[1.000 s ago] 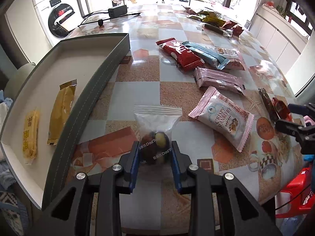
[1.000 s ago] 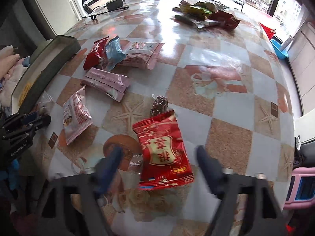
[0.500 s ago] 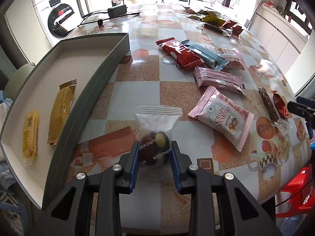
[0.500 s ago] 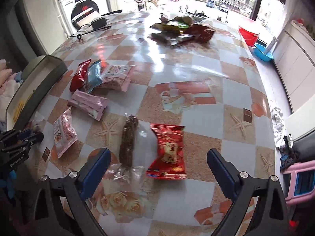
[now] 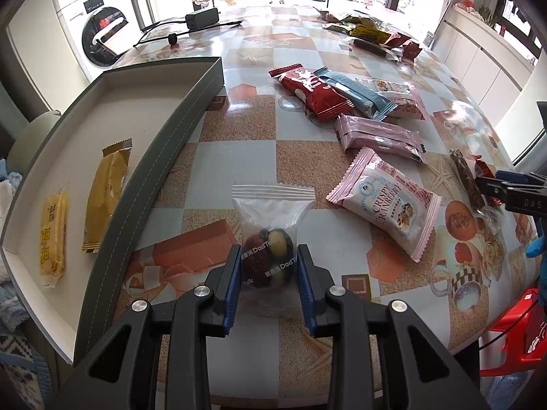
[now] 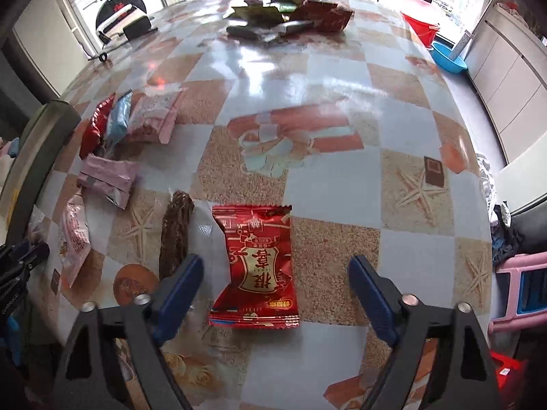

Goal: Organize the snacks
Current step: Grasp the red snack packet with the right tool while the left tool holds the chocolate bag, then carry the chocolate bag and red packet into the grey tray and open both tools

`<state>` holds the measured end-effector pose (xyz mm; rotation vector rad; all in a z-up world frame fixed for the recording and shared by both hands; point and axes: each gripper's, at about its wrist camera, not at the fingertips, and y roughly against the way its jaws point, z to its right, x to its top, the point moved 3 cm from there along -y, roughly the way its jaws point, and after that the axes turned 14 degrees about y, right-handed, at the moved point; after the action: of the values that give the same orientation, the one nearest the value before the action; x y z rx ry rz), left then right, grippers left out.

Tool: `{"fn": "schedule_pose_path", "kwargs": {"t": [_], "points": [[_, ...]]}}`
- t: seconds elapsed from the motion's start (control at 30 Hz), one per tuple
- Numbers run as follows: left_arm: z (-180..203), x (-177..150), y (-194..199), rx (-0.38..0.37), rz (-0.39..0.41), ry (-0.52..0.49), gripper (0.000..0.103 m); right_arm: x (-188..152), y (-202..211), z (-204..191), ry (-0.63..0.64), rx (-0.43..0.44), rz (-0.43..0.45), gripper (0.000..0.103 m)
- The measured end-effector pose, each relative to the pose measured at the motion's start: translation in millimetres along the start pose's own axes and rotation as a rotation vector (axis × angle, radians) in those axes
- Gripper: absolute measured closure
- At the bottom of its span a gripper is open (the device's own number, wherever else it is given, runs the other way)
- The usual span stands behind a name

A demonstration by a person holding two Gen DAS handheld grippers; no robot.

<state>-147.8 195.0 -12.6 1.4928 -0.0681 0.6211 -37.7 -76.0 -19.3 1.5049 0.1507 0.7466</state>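
Note:
My left gripper (image 5: 267,266) is shut on a clear bag of dark and yellow sweets (image 5: 268,239) that rests on the table. The grey tray (image 5: 164,157) lies to its left with two yellow snack packs (image 5: 106,188) inside. My right gripper (image 6: 275,280) is open, its jaws on either side of a red snack packet (image 6: 256,266) lying flat on the table. A dark brown bar in clear wrap (image 6: 176,232) lies just left of the packet. The right gripper's tip also shows at the right edge of the left wrist view (image 5: 506,188).
A pink cranberry pack (image 5: 383,201), a pink wafer pack (image 5: 379,136), and red and blue packs (image 5: 328,95) lie mid-table. A pile of snacks (image 6: 290,10) sits at the far end. A black adapter with cable (image 5: 201,18) lies far left.
The right gripper has swung and moved forward so the red packet now lies between its open jaws. The left gripper stays shut on the sweets bag, unmoved.

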Motion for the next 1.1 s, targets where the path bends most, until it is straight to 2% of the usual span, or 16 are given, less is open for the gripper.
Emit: {"fn": "schedule_pose_path", "kwargs": {"t": [0.03, 0.07, 0.1, 0.17, 0.23, 0.33, 0.5, 0.6, 0.7, 0.73, 0.77, 0.8, 0.83, 0.93, 1.07, 1.1], "points": [[1, 0, 0, 0.0, -0.001, -0.004, 0.068, 1, 2, -2, 0.004, 0.002, 0.007, 0.033], [1, 0, 0, 0.001, 0.0, -0.007, 0.068, 2, 5, -2, 0.005, -0.003, 0.01, 0.058], [1, 0, 0, 0.001, 0.001, -0.009, 0.067, 2, 6, -1, -0.003, 0.007, 0.009, 0.071], [1, 0, -1, -0.006, 0.0, -0.007, 0.067, 0, 8, 5, -0.038, 0.039, 0.019, 0.071], [-2, 0, 1, -0.037, -0.001, 0.014, 0.071, -3, 13, 10, -0.081, 0.078, 0.048, 0.076], [-6, 0, 4, -0.082, -0.009, 0.04, 0.072, -7, 24, 16, -0.134, 0.142, 0.092, 0.077], [-3, 1, 8, -0.09, 0.0, 0.045, 0.072, -3, 39, 13, -0.137, 0.172, 0.126, 0.077], [-1, 1, 10, -0.086, 0.0, 0.037, 0.072, 0, 38, 13, -0.128, 0.141, 0.119, 0.076], [-2, 0, 10, -0.088, -0.005, 0.037, 0.072, 0, 26, 18, -0.138, 0.134, 0.063, 0.075], [-3, 0, 10, -0.088, -0.007, 0.037, 0.072, -1, 23, 20, -0.132, 0.127, 0.052, 0.073], [-3, 0, 10, -0.087, -0.008, 0.038, 0.072, -2, 20, 20, -0.121, 0.106, 0.039, 0.063], [-3, -1, 10, -0.088, -0.008, 0.039, 0.072, -3, 17, 19, -0.108, 0.089, 0.028, 0.046], [-3, -1, 10, -0.089, -0.01, 0.041, 0.072, -4, 15, 19, -0.102, 0.081, 0.025, 0.042], [-3, 0, 10, -0.087, -0.011, 0.038, 0.072, -5, 8, 19, -0.099, 0.065, 0.009, 0.042], [-2, -1, 9, -0.085, -0.014, 0.032, 0.072, -1, 3, 17, -0.056, -0.023, -0.008, 0.043], [-1, -1, 8, -0.085, -0.015, 0.031, 0.072, 1, 4, 17, -0.046, -0.038, -0.007, 0.051]]}}
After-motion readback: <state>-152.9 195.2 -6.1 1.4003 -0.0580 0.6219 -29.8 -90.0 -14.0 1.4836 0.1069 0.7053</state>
